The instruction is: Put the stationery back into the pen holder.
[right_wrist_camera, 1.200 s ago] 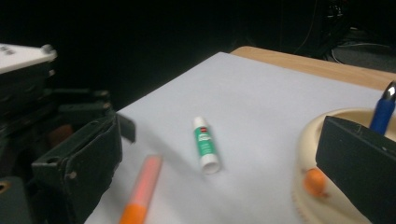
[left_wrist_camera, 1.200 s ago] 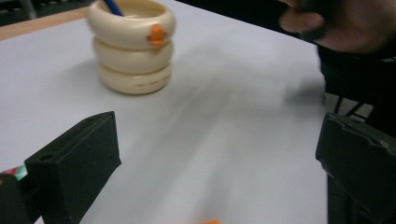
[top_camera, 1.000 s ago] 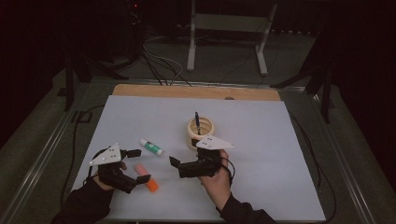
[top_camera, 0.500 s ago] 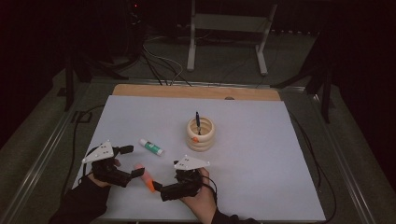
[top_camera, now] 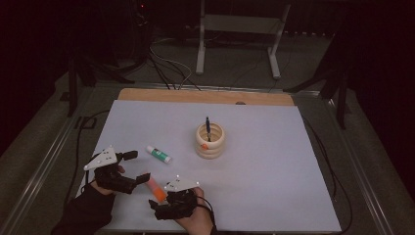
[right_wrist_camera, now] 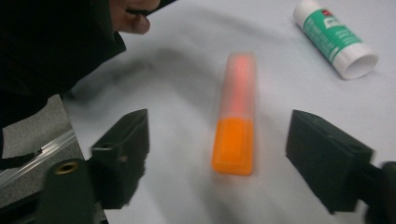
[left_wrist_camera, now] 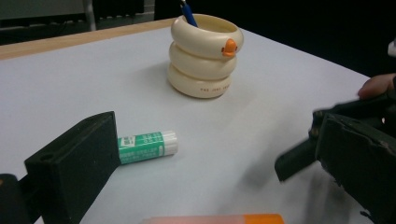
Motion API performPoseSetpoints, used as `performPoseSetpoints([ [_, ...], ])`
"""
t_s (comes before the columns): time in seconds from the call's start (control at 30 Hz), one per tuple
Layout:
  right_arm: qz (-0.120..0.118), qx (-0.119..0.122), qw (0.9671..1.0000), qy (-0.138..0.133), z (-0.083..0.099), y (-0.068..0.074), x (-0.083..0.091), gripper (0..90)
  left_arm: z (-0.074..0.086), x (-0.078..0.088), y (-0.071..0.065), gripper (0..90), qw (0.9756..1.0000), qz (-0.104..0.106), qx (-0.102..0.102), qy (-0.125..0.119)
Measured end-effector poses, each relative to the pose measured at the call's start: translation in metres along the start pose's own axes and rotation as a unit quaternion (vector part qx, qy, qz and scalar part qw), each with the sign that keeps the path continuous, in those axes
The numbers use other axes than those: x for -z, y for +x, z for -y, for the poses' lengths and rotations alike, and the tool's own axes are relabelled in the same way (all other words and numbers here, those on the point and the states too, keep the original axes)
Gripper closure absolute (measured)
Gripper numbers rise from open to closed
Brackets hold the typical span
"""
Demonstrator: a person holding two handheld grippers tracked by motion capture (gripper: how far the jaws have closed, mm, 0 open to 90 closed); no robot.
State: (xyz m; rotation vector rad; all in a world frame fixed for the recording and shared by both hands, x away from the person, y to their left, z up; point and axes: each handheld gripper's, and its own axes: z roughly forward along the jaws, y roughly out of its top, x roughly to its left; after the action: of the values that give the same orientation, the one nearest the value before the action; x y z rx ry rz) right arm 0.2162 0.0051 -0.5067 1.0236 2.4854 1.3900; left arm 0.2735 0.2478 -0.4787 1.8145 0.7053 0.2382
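right gripper [top_camera: 157, 209]: low over the near edge of the white mat [top_camera: 274, 147], pointed at the orange marker [right_wrist_camera: 235, 122]. Jaws spread apart and have just been closing in, nothing pinched yet. Pads clear of the marker on both sides in the right gripper view.

orange marker: lying flat on the mat, right in the gap between the right jaws, roughly centred, long axis running away from the fingertips. Solid orange end nearest the jaws, pale translucent end farther out. Kinda blurry, but no contact visible.

left gripper [top_camera: 133, 167]: hanging out just past the far end of the marker in the high view, held in the person's left hand [top_camera: 100, 183]. Jaws wide apart, nothing between the pads. Only one jaw clearly seen in the left gripper view, at the lower left.

glue stick [left_wrist_camera: 147, 146]: green and white, lying on its side just beyond the tip of the left jaw, not touching it. From the right gripper, ahead and off to the side of the far jaw, well clear of the marker.

ring cup [top_camera: 210, 141]: cream, stacked-ring shape with a small orange bump, standing upright well ahead of both sets of fingertips. Blue pen [top_camera: 207, 127] sticking up out of it.

right hand [top_camera: 198, 221]: wrapped around the right gripper's body at the bottom edge of the high view.
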Motion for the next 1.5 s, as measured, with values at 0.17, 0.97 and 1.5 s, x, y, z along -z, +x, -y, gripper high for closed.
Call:
performPoseSetpoints([
  [0.17,0.029,0.005,0.9994,0.021,0.002,0.003,-0.009,35.4,0.0,0.0,0.0,0.2,1.0,-0.002,0.001,-0.001],
  [0.97,0.094,0.051,0.9909,0.082,-0.005,0.009,-0.042,63.2,0.0,-0.001,0.001,0.2,1.0,-0.006,0.0,0.001],
  [1.5,0.051,0.021,0.9951,0.082,-0.015,-0.01,-0.027,64.5,-0.002,0.0,0.0,0.2,1.0,-0.004,0.0,-0.003],
])
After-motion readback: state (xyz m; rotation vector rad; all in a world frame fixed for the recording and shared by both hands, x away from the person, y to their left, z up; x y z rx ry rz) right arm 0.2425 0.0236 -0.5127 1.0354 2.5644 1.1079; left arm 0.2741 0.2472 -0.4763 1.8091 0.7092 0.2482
